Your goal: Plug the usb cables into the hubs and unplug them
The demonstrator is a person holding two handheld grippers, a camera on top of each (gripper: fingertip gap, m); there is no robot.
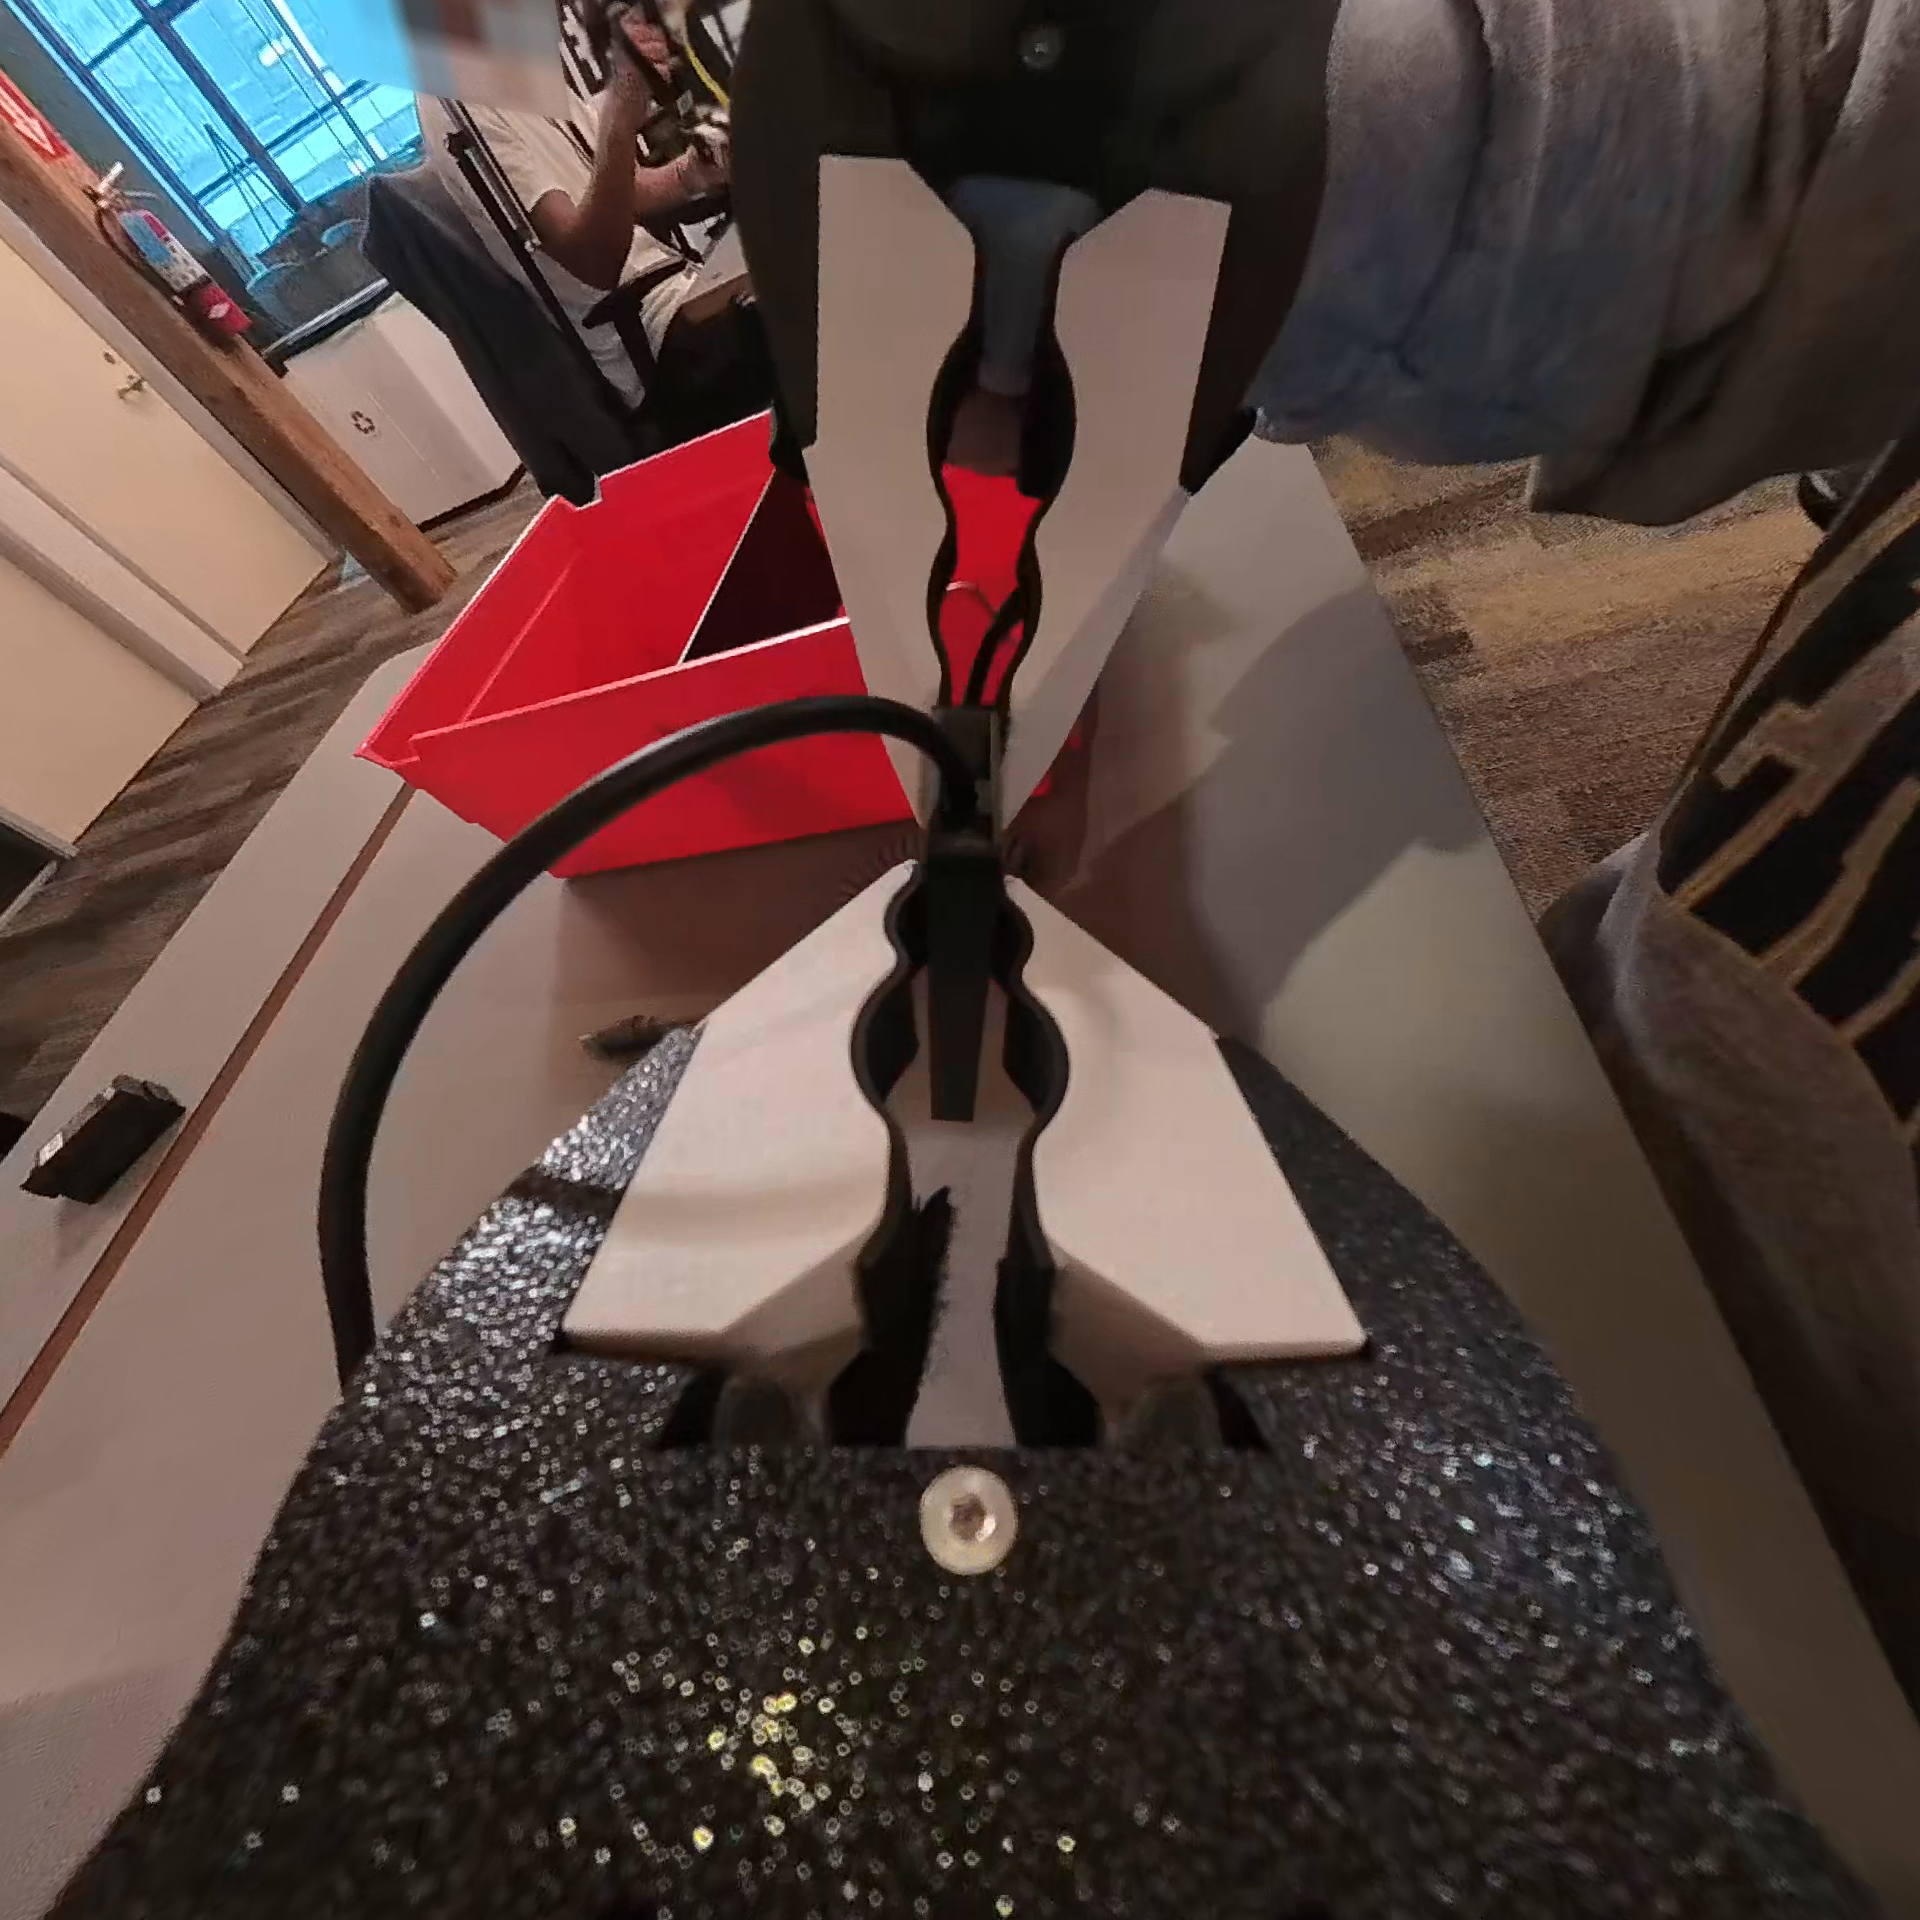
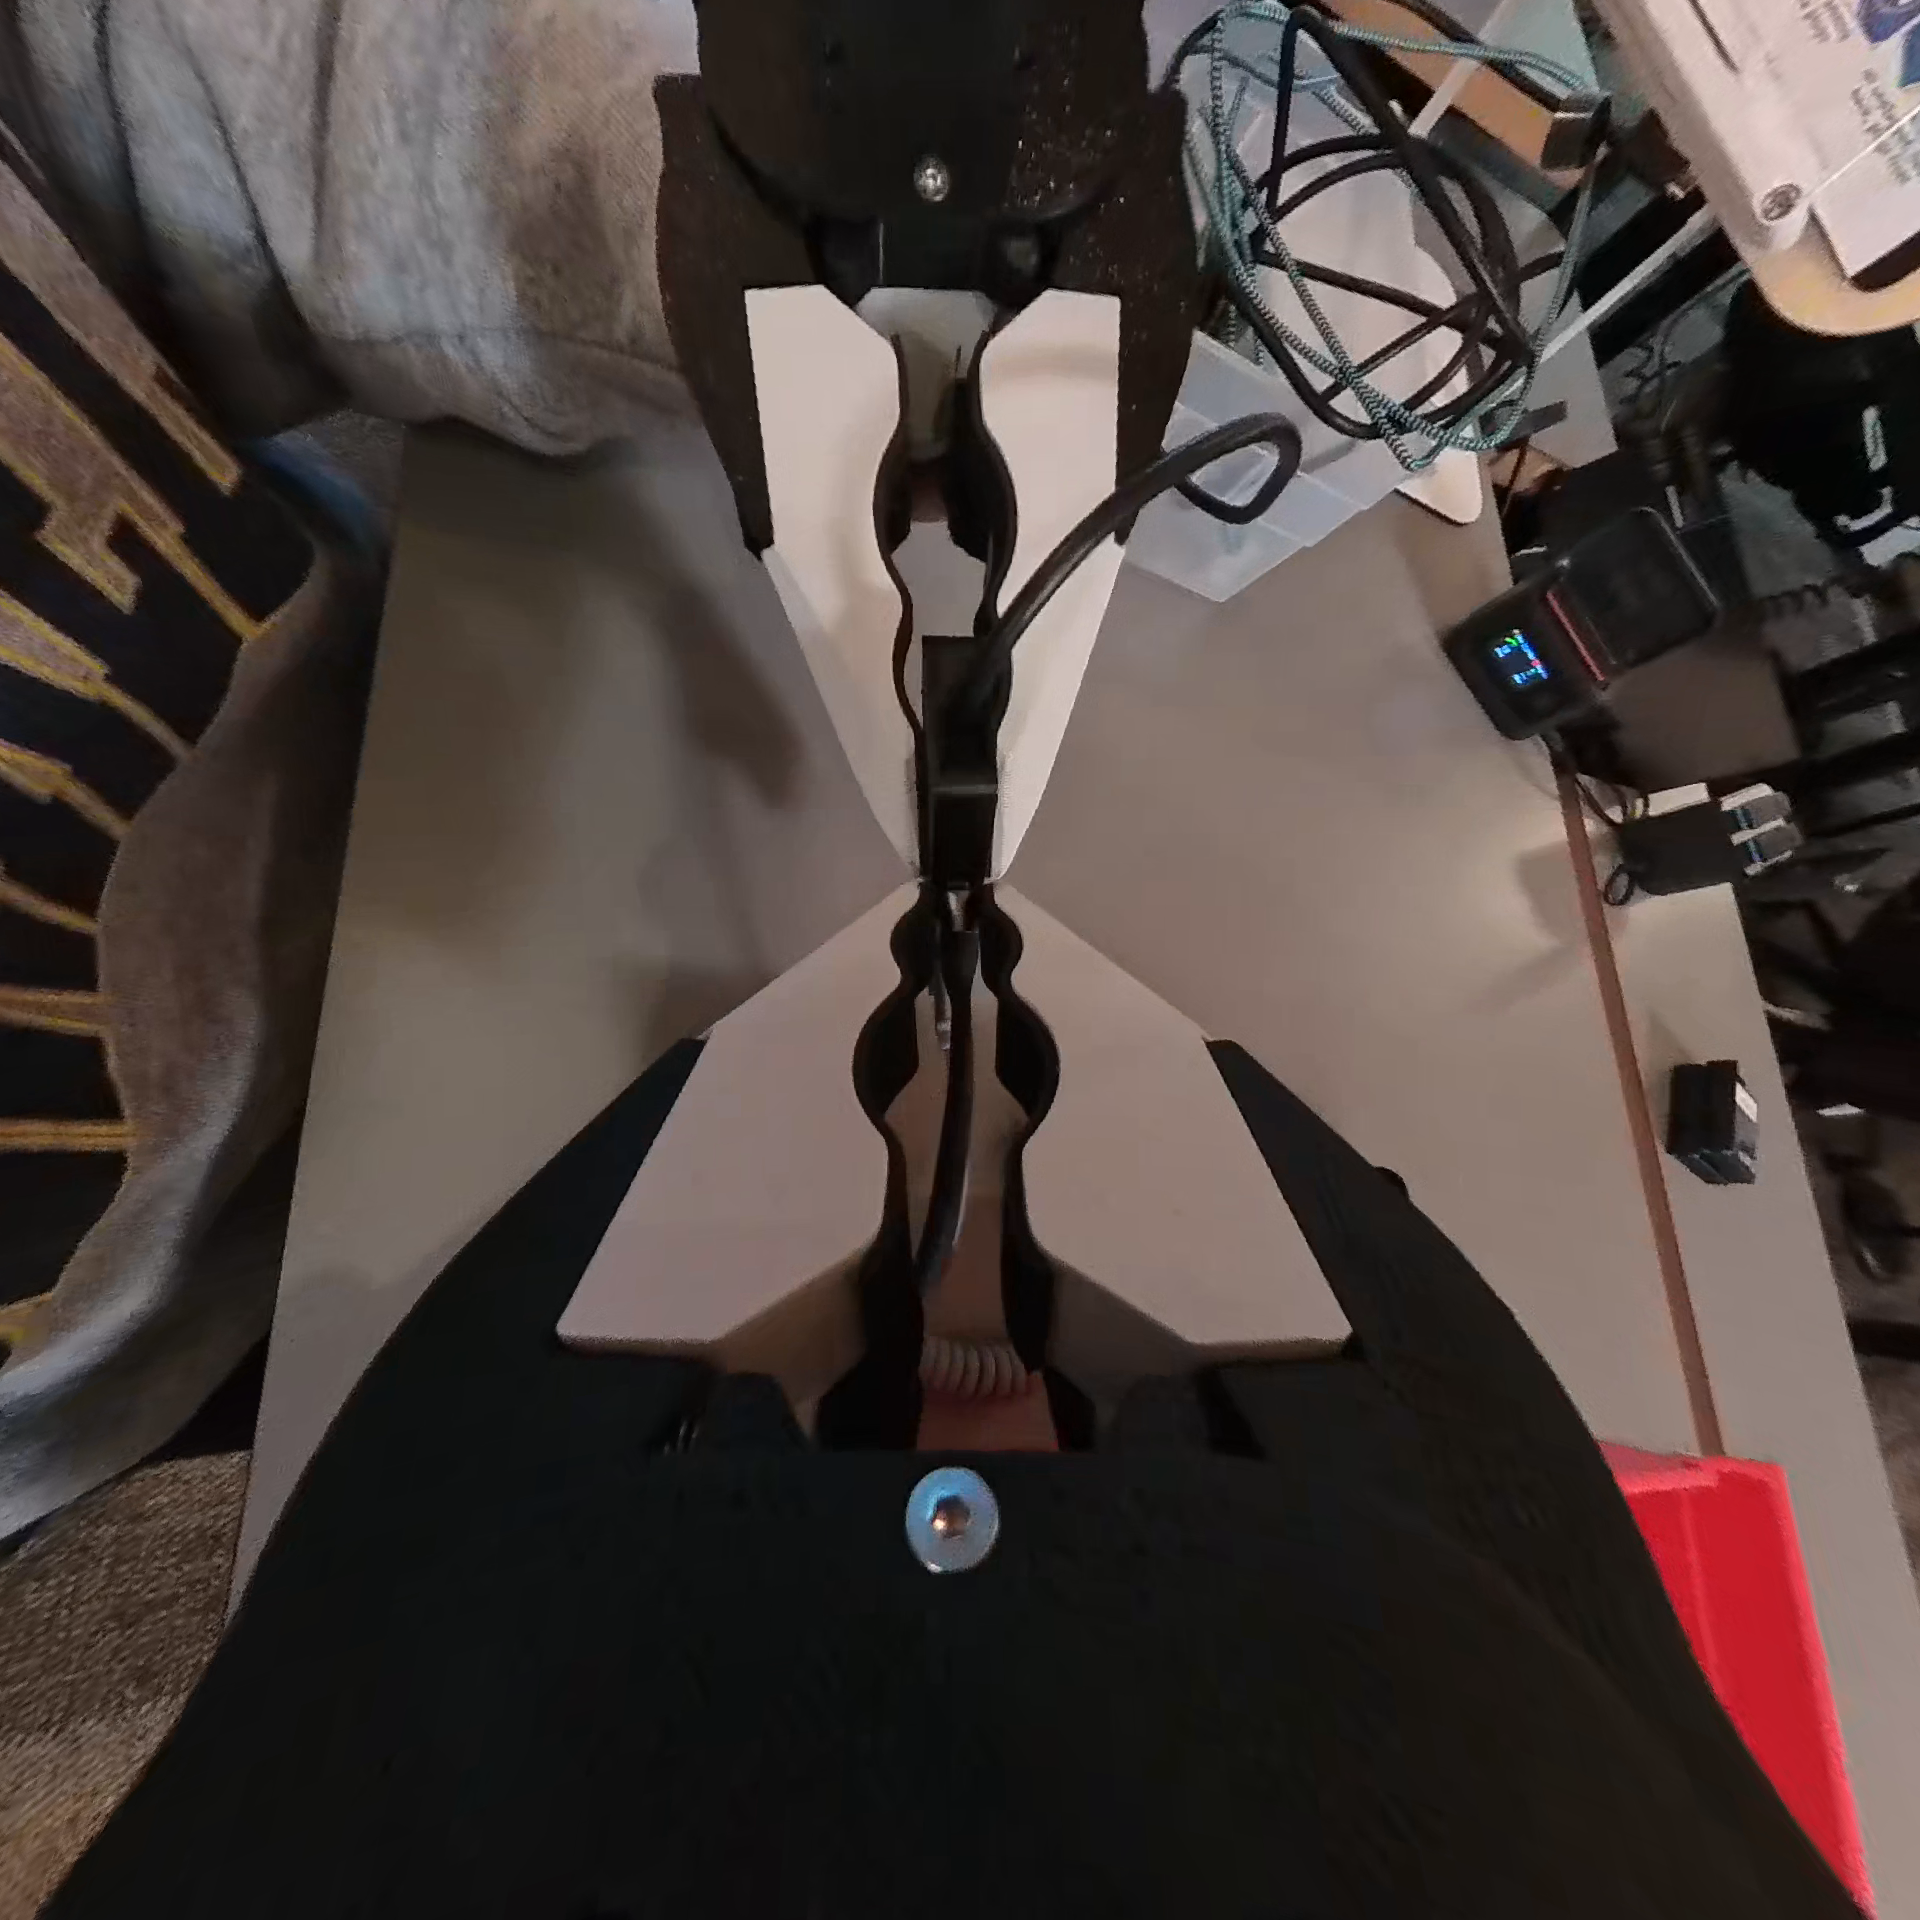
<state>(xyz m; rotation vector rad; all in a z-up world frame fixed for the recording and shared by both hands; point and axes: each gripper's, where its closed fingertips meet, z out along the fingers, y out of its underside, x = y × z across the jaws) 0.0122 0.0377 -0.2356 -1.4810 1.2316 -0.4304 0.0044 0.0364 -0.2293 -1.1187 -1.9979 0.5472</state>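
My two grippers meet tip to tip above the beige table (image 1: 1299, 727). My left gripper (image 1: 961, 873), glitter-black with white fingers, is shut on a black hub (image 1: 956, 987); the hub's thick black cable (image 1: 416, 956) loops off to the left. In the right wrist view the left gripper (image 2: 956, 857) is at the top with the hub (image 2: 961, 727) and thick cable (image 2: 1122, 499). My right gripper (image 2: 956, 888) is shut on a thin black USB cable (image 2: 940, 1174) near its plug (image 2: 951, 935), which meets the hub's end. It also shows in the left wrist view (image 1: 966, 821). The joint itself is hidden.
A red bin (image 1: 644, 707) stands on the table behind the grippers, its corner in the right wrist view (image 2: 1745, 1558). A clear box of coiled cables (image 2: 1351, 260), a small camera (image 2: 1558, 644) and small black blocks (image 2: 1714, 1117) (image 1: 104, 1132) lie at the table's sides. A grey sleeve (image 1: 1558, 208) is close. Both grippers' tips are close together, under 4 cm apart.
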